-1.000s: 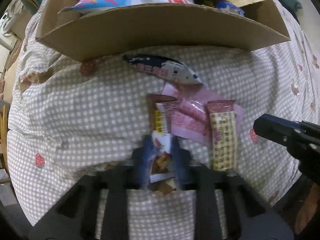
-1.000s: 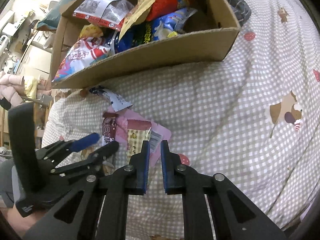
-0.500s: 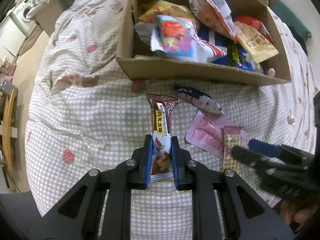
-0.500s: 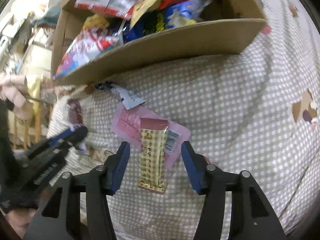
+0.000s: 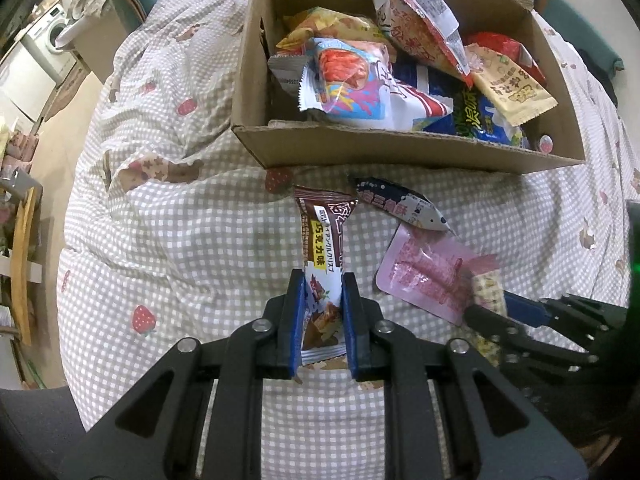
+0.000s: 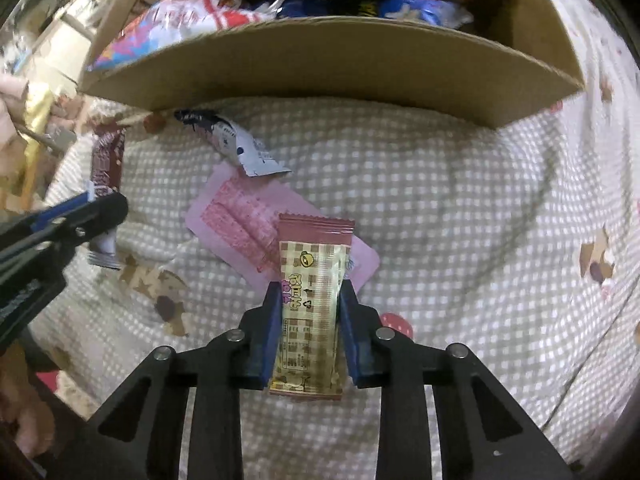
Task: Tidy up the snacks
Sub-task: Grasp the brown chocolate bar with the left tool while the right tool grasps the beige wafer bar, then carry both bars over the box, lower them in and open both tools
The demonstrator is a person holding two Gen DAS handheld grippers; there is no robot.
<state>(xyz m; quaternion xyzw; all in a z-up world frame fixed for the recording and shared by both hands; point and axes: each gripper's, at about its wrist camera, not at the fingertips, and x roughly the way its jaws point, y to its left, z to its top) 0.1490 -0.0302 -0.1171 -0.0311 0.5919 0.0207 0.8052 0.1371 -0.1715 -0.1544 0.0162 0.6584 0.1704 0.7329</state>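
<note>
My left gripper [image 5: 322, 316] is shut on a brown chocolate wafer packet [image 5: 324, 236] and holds it above the checked bedspread, in front of the cardboard box [image 5: 400, 152] full of snack bags. My right gripper [image 6: 308, 320] has closed on a beige checked snack bar [image 6: 312, 292] that lies over a pink packet [image 6: 240, 228]. A dark blue and white packet [image 5: 400, 204] lies next to the box's front wall. In the right wrist view the left gripper [image 6: 92, 208] is at the left with the brown packet [image 6: 106, 160].
The box [image 6: 320, 68] stands at the far side of the bed. The checked bedspread [image 5: 180, 248] has strawberry and bear prints. The bed edge, floor and a washing machine [image 5: 44, 40] are at the left.
My left gripper lifted the brown packet off the bed and rose. My right gripper opened, moved over the beige bar and closed on it.
</note>
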